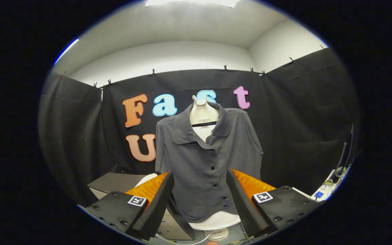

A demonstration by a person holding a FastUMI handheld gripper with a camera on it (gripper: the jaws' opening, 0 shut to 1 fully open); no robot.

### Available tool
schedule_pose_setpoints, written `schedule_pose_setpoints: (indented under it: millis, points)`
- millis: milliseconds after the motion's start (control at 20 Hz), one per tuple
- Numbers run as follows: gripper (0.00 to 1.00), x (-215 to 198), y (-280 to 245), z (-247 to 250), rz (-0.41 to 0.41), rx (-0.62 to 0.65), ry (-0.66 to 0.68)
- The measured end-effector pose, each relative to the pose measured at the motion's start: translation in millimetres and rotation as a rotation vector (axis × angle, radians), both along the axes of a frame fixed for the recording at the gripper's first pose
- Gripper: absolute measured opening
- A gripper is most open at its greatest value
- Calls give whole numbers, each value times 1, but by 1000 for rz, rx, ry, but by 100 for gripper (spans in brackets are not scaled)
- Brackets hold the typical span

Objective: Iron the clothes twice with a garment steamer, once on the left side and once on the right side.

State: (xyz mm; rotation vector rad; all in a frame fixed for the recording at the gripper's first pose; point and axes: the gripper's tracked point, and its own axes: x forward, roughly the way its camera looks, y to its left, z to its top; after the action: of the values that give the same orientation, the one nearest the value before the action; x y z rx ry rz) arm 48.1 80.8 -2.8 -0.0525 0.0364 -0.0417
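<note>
gripper (200, 200) open, shirt (202, 160) on mannequin (201, 112) beyond

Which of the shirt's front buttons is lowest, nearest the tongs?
The bottom button on the grey shirt, just above the hem, level with the open tongs; the others sit higher.

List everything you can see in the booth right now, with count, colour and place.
shirt: one, dark grey, buttoned, hanging on the mannequin straight ahead, beyond the fingers.
mannequin: one, white, its neck above the collar and its base below the shirt hem.
box: one, grey, low beside the shirt, behind one finger.
white object: one, rounded, just past that same finger; too hidden to identify.
cables and gear: several, white and dark, off to the other side against the cloth wall.
gripper: one, fingers open and apart, nothing between them, the shirt's lower front showing in the gap.
</note>
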Motion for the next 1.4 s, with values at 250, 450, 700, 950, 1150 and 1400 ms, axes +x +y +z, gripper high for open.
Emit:
schedule_pose_setpoints:
  millis: [250,450,700,950,1150,1400]
  points:
    - [98,26,36,-13,46,-13,46]
    - [98,50,74,-21,85,-41,71]
    - [98,86,130,-47,141,-74,126]
    - [98,131,194,-85,194,-91,211]
    - [98,176,245,-129,239,-120,315]
    - [97,237,280,-195,226,-136,468]
